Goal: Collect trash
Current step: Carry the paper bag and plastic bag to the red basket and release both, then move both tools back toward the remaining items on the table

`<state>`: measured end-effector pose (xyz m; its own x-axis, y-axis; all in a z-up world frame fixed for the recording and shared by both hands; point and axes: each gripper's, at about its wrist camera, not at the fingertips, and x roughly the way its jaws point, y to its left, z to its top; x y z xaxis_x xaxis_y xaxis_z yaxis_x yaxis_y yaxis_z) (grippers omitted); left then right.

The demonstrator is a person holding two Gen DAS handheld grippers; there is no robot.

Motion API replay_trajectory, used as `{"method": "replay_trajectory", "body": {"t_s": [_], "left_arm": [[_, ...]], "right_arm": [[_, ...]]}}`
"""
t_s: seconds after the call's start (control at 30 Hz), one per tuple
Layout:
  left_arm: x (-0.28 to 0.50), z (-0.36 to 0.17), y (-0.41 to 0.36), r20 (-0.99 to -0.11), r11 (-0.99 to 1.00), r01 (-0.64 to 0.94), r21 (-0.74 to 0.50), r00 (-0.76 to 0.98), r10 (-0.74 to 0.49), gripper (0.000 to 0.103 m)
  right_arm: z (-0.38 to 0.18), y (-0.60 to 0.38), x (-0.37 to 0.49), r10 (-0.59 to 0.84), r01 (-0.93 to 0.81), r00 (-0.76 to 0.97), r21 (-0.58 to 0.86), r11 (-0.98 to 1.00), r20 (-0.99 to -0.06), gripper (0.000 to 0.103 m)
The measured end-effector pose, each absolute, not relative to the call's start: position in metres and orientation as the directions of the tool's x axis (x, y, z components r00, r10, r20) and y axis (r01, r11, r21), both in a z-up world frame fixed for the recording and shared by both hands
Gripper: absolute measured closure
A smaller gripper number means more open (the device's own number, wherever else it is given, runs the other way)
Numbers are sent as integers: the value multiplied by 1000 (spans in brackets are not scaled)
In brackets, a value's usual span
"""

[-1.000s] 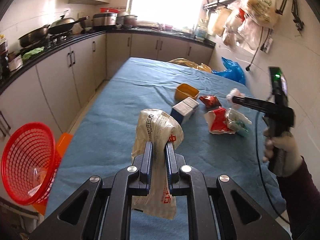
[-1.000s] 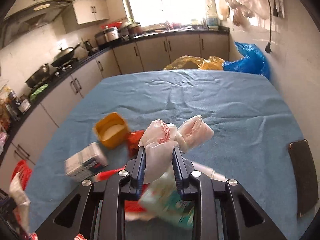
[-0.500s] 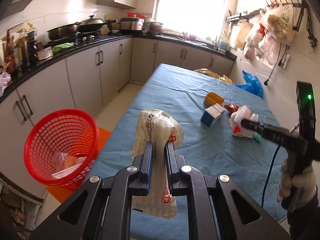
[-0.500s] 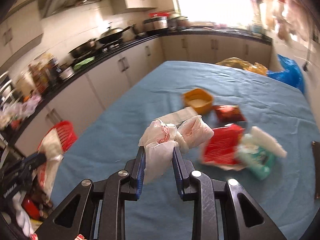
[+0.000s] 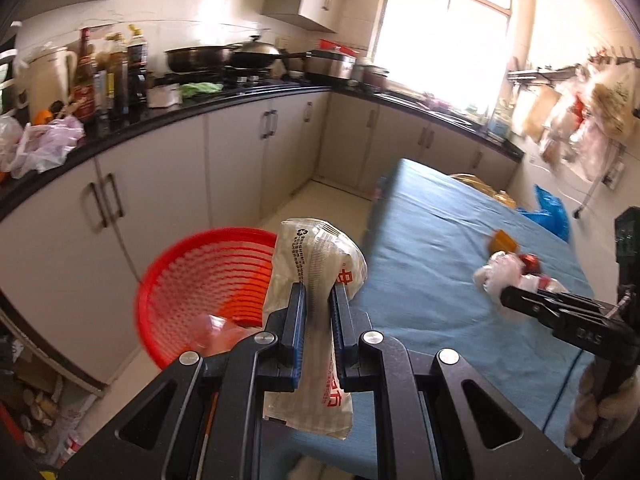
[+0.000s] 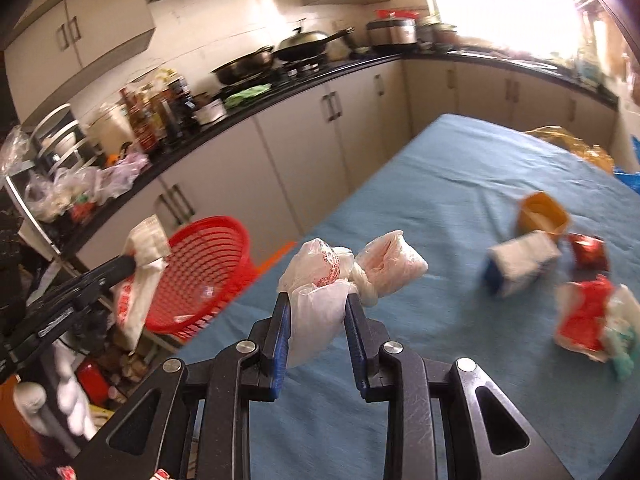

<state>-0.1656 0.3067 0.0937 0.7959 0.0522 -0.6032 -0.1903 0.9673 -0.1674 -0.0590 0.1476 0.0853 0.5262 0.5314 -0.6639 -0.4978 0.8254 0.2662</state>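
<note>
My left gripper [image 5: 317, 292] is shut on a beige food wrapper [image 5: 316, 256] with red print, held just right of the red mesh basket [image 5: 200, 280] beside the table. It also shows in the right wrist view [image 6: 132, 264] in front of the basket [image 6: 204, 264]. My right gripper [image 6: 314, 300] is shut on a knotted white plastic bag [image 6: 344, 268] above the blue table [image 6: 440, 184]. It shows in the left wrist view [image 5: 500, 298] with the bag [image 5: 498, 274].
On the table lie an orange tub [image 6: 542, 214], a white and blue carton [image 6: 520, 266], a small red wrapper [image 6: 588, 252] and a red and white packet [image 6: 588, 320]. Grey cabinets [image 5: 160, 184] line the left under a cluttered black counter. The basket holds some trash [image 5: 212, 328].
Both grippers have swung left toward the red basket with their loads. The basket now sits right beside the left gripper's wrapper and larger in both views.
</note>
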Motion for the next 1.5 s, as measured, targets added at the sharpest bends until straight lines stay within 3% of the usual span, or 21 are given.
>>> {"method": "replay_trajectory", "body": {"t_s": [0.4, 0.5, 0.57, 0.63, 0.7, 1.13, 1.5], "left_arm": [[-134, 63, 390, -644, 928, -297, -226, 760, 86, 91], [-130, 60, 399, -641, 924, -306, -232, 762, 92, 90], [-128, 59, 404, -638, 919, -315, -238, 764, 96, 84], [-129, 58, 408, -634, 915, -322, -244, 767, 100, 62], [-131, 60, 409, -621, 913, -331, -240, 775, 118, 50], [-153, 73, 383, -596, 913, -398, -95, 757, 268, 35], [-160, 80, 345, -587, 908, -418, 28, 728, 353, 32]], "right_arm": [[69, 279, -38, 647, -626, 367, 336, 703, -669, 73], [59, 304, -33, 665, -644, 334, 354, 678, -668, 67], [53, 310, -30, 674, -642, 320, 371, 671, -665, 57], [47, 313, -27, 676, -632, 311, 386, 672, -668, 50], [43, 312, -25, 675, -623, 312, 393, 677, -668, 49], [44, 262, -31, 579, -540, 400, 327, 775, -711, 42], [53, 216, -55, 457, -488, 510, 192, 851, -729, 35]]}}
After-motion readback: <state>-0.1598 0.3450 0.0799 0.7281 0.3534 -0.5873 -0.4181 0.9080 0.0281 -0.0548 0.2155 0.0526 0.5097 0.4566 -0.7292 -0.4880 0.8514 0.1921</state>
